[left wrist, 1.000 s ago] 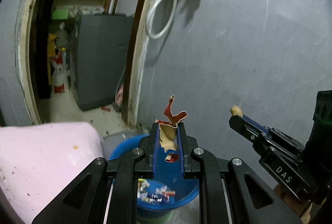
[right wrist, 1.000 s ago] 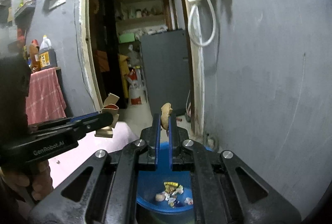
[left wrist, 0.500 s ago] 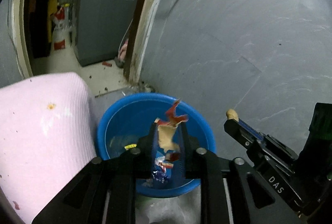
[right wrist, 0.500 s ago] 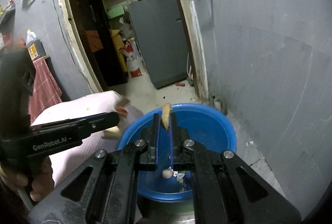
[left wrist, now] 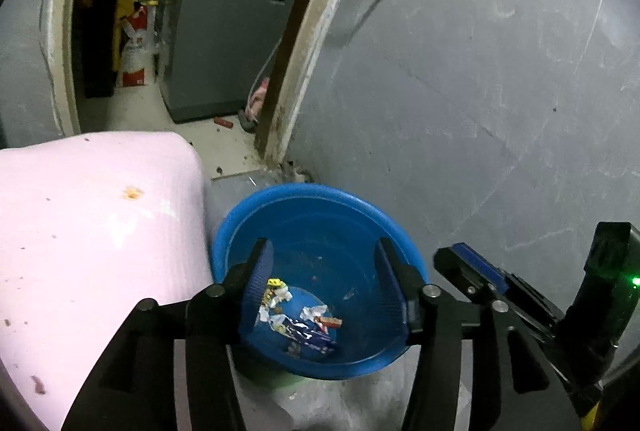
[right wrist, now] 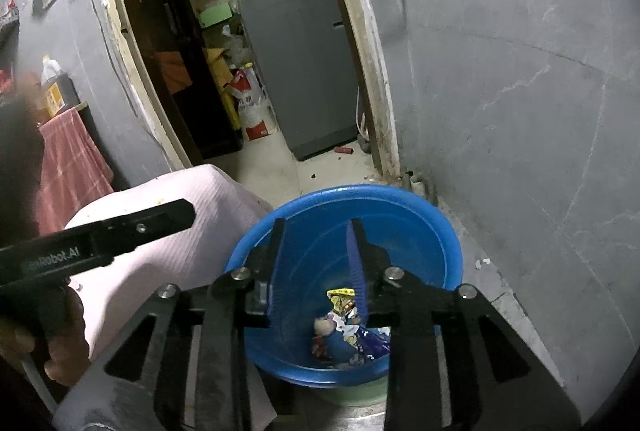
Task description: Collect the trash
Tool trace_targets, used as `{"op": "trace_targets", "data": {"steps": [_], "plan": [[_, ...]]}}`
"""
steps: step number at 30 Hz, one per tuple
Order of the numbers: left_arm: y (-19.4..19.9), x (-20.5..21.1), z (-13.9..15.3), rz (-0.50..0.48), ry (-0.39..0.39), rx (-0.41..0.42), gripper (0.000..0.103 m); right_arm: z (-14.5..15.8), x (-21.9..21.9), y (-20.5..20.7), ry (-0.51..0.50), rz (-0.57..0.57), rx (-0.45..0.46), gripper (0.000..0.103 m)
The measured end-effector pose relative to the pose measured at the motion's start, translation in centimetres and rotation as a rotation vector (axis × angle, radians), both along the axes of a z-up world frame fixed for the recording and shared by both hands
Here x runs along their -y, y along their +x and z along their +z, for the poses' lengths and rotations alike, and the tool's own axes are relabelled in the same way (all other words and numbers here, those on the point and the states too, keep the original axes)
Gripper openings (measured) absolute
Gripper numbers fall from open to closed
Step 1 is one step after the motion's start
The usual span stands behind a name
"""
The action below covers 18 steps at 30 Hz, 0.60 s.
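Both scraps dropped; left gripper (left wrist: 322,281) and right gripper (right wrist: 316,259) opening empty over blue tub (left wrist: 240,215). Back for more trash.

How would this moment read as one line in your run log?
left hand-held gripper: opening, empty | right hand-held gripper: opening, empty | blue basin: trash inside

Pale concrete floor (left wrist: 180,119), gritty and stained. Blue basin (left wrist: 304,197) set beside a pink-covered bed (left wrist: 80,231), near the wall. Farther off, past the doorway: grey cabinet (left wrist: 236,31), white-and-red sack (left wrist: 136,51), small red scrap (left wrist: 224,122).
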State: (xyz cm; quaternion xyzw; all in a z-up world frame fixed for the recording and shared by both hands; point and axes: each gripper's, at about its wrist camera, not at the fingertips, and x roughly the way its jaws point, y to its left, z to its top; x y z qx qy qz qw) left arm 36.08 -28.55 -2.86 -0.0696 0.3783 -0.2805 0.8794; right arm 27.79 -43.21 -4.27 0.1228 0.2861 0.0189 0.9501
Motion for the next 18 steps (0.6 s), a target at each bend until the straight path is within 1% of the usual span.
{"op": "trace_targets", "data": {"steps": [1, 3, 4, 6, 8, 9, 10, 11, 14, 15, 18], "plan": [[-0.3, -0.5, 0.3, 0.008, -0.004, 0.01, 0.052, 0.3, -0.1, -0.3, -0.002, -0.003, 0.008, 0.036], [-0.7, -1.2, 1.0, 0.021, -0.01, 0.024, 0.057, 0.9, -0.1, -0.9, -0.007, -0.006, 0.023, 0.044], [-0.9, -1.4, 1.3, 0.027, -0.012, 0.03, 0.06, 1.4, -0.2, -1.3, -0.011, -0.009, 0.036, 0.046], [-1.4, -2.2, 2.0, 0.039, -0.016, 0.044, 0.065, 2.2, -0.4, -1.8, -0.018, -0.014, 0.054, 0.053], [-2.0, -3.0, 2.6, 0.051, -0.016, 0.057, 0.073, 3.1, -0.8, -2.5, -0.025, -0.019, 0.075, 0.058], [-2.4, -3.5, 2.9, 0.057, -0.018, 0.066, 0.074, 3.5, -0.9, -2.7, -0.029, -0.021, 0.082, 0.062], [-2.7, -3.9, 3.2, 0.062, -0.019, 0.074, 0.078, 3.8, -1.2, -3.0, -0.033, -0.022, 0.091, 0.064], [-3.1, -4.4, 3.4, 0.07, -0.019, 0.085, 0.081, 4.2, -1.4, -3.3, -0.037, -0.024, 0.1, 0.068], [-4.2, -6.1, 4.2, 0.107, -0.022, 0.122, 0.096, 5.2, -2.2, -4.6, -0.047, -0.033, 0.128, 0.08], [-4.7, -6.7, 4.5, 0.121, -0.026, 0.139, 0.097, 5.4, -2.3, -4.8, -0.048, -0.036, 0.135, 0.084], [-6.1, -7.8, 5.2, 0.143, -0.015, 0.177, 0.098, 6.0, -2.9, -6.1, -0.049, -0.048, 0.156, 0.092]]}}
